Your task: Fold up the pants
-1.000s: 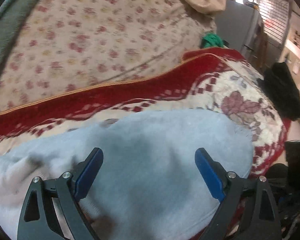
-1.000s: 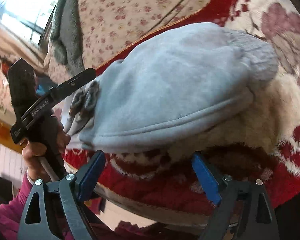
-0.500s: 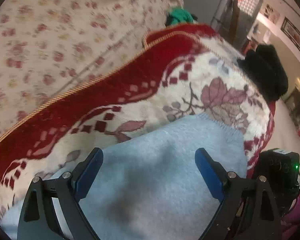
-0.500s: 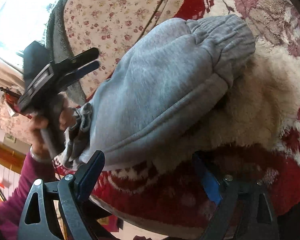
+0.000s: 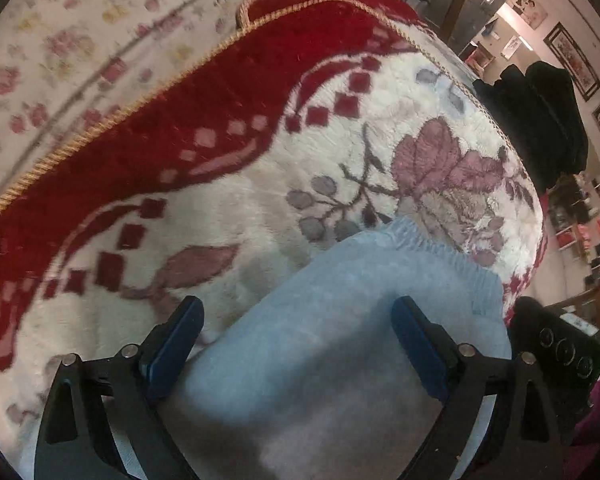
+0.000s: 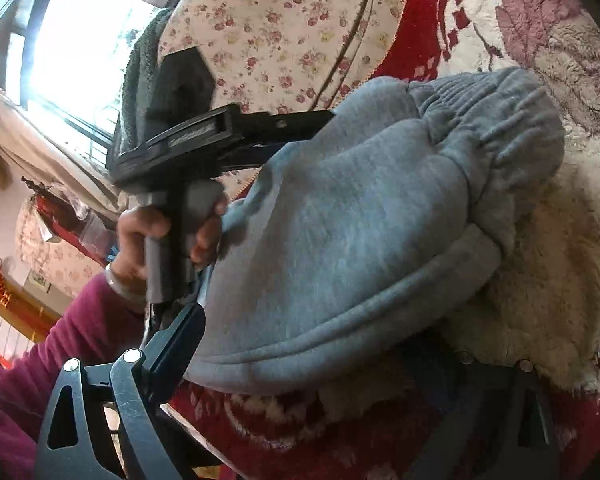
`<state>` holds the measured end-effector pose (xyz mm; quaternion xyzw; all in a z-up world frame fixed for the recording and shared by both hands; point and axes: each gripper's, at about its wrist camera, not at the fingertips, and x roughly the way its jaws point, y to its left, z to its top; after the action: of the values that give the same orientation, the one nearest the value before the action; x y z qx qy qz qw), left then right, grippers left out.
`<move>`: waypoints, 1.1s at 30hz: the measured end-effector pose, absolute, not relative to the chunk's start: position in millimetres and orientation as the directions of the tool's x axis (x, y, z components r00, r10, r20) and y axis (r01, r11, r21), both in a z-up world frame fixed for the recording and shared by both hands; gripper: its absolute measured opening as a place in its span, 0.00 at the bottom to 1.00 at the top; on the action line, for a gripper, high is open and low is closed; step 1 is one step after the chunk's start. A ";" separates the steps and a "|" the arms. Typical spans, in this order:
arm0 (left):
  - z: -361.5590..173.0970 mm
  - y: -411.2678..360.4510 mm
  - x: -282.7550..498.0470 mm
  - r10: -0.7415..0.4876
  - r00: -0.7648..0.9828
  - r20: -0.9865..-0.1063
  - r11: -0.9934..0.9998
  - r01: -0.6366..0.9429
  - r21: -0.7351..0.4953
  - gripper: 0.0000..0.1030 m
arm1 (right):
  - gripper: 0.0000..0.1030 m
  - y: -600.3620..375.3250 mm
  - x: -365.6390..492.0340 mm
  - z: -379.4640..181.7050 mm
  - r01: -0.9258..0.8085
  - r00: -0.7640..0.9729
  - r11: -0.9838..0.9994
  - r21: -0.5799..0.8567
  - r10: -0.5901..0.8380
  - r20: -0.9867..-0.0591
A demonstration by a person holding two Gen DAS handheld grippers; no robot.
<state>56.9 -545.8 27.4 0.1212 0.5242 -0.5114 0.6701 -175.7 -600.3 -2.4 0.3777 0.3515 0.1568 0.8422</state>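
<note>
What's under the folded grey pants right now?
The grey pants lie on the red and cream floral blanket, whose fleece shows around them. Anything directly beneath the pants is covered.

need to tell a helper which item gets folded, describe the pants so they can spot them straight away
Find the plush red and cream floral blanket spread over the bed. On its cream part, near the front edge, lies a bundle of light grey sweatpants. They are the only plain, unpatterned fabric there, thick fleece already doubled over, with a gathered ribbed elastic band at one end.
</note>
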 end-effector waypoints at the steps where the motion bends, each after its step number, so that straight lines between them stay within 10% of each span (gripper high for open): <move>1: 23.0 -549.3 56.3 -0.551 -0.078 -0.831 0.448 0.813 -0.373 0.92 | 0.93 -599.8 -174.1 -2.4 0.002 0.706 0.666 0.746 0.528 -0.473; 5: 8.4 -556.0 46.0 -0.524 -0.044 -0.850 0.457 0.828 -0.325 0.87 | 0.49 -619.6 -167.2 -18.9 0.049 0.725 0.566 0.823 0.546 -0.420; 9: 15.8 -546.0 46.9 -0.565 -0.031 -0.825 0.464 0.814 -0.349 0.59 | 0.40 -616.3 -169.1 -10.2 0.031 0.733 0.586 0.810 0.537 -0.417; 14: 34.7 -532.7 42.7 -0.589 0.005 -0.808 0.469 0.816 -0.337 0.26 | 0.33 -609.0 -162.3 19.1 -0.038 0.744 0.645 0.763 0.528 -0.409; 33: 187.8 -357.0 41.5 -0.753 0.312 -0.579 0.577 0.736 -0.355 0.21 | 0.29 -491.9 -127.1 162.4 -0.398 0.719 0.788 0.469 0.586 -0.374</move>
<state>41.5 -357.0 187.8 -0.0123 0.3643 -0.4596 0.8098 -127.1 -491.9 162.4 0.1810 0.2595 0.2704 0.9093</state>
